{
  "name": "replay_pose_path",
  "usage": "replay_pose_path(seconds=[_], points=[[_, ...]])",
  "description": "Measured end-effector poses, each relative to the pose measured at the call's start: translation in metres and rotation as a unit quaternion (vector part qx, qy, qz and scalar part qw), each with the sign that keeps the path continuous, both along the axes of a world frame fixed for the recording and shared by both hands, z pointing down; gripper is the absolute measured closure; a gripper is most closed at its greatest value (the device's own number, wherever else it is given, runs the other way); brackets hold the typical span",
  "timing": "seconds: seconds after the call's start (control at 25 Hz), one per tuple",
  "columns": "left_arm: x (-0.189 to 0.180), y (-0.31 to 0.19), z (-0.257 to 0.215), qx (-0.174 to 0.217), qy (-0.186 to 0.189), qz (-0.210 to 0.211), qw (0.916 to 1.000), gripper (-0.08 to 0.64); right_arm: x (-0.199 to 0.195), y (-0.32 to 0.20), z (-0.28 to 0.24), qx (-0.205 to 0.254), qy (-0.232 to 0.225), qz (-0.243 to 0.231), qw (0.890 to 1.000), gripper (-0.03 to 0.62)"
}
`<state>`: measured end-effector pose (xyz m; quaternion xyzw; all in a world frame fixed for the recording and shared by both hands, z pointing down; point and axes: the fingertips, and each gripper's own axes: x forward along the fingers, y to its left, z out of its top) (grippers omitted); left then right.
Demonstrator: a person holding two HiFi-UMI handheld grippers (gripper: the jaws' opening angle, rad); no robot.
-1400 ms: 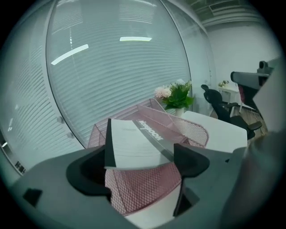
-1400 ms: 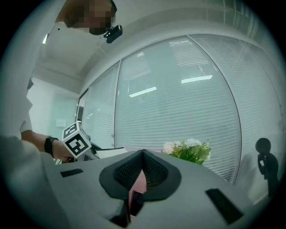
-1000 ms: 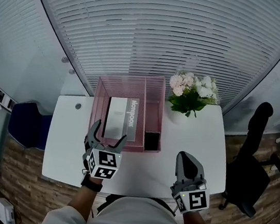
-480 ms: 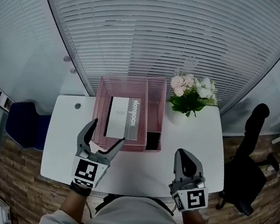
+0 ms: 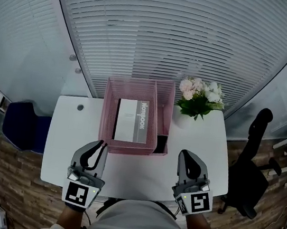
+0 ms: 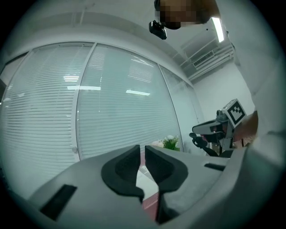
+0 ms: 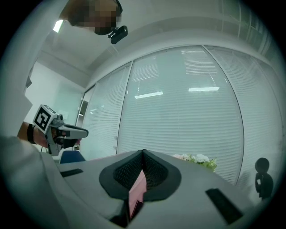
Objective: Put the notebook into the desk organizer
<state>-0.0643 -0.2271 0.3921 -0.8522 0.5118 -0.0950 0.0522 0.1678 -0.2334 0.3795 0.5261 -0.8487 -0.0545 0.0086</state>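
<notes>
the notebook (image 5: 130, 121) lies flat in the pink desk organizer's (image 5: 137, 88) left compartment, long axis front to back, while before the organizer the left tool's (image 5: 102, 146) jaws have just closed nearly together, empty, and the right tool's (image 5: 189, 155) meet, empty.

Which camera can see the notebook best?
The head view: the notebook lies fully visible inside the pink organizer. The left gripper view and right gripper view catch only slivers of pink mesh, no clear notebook.
</notes>
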Motion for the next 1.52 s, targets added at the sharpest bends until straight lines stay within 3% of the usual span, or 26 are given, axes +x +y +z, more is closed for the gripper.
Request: replay_pose_path(seconds=[0.4, 1.52], points=[[-0.039, 0.008, 0.002, 0.0, 0.019, -0.024, 0.9995, 0.552, -0.02, 0.005, -0.002, -0.007, 0.022, 0.002, 1.0, 0.58], [-0.04, 0.008, 0.006, -0.016, 0.034, -0.025, 0.999, 0.552, -0.027, 0.01, -0.007, 0.007, 0.027, -0.003, 1.0, 0.581]])
